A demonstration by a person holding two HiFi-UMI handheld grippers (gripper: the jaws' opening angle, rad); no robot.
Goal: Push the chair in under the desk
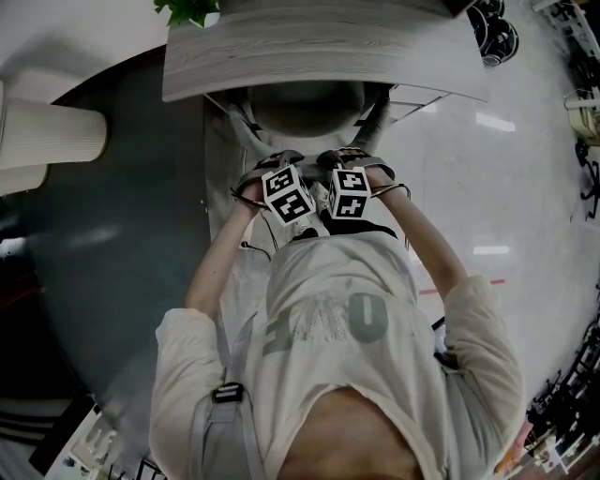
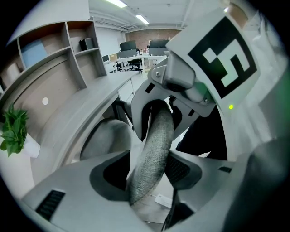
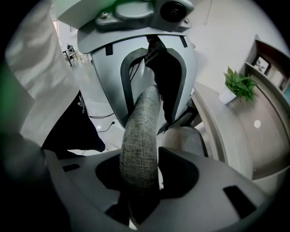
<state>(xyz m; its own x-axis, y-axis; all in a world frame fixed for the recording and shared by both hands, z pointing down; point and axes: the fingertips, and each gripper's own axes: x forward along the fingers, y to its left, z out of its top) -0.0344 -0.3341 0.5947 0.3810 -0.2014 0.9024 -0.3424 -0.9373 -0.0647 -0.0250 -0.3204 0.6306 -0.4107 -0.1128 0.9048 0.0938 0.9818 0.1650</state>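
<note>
overhead, a cube (image 1: 288, 193) masks left claw (image 2: 149, 158); close up, it straddles chair rim (image 2: 159, 127)

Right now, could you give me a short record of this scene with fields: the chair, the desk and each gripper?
chair: seat partly under the desk, backrest toward the person
desk: curved, pale wood top, small plant on it
left gripper: jaws apart, backrest's top edge between them
right gripper: jaws apart, around the same edge, close beside the left gripper

Curved wood-grain desk (image 1: 309, 56) carries 1 potted plant (image 1: 190, 9) at its left end. Glossy pale floor (image 1: 506, 169) carries 1 grey chair (image 1: 305, 105), seat partly beneath the desk edge
</note>
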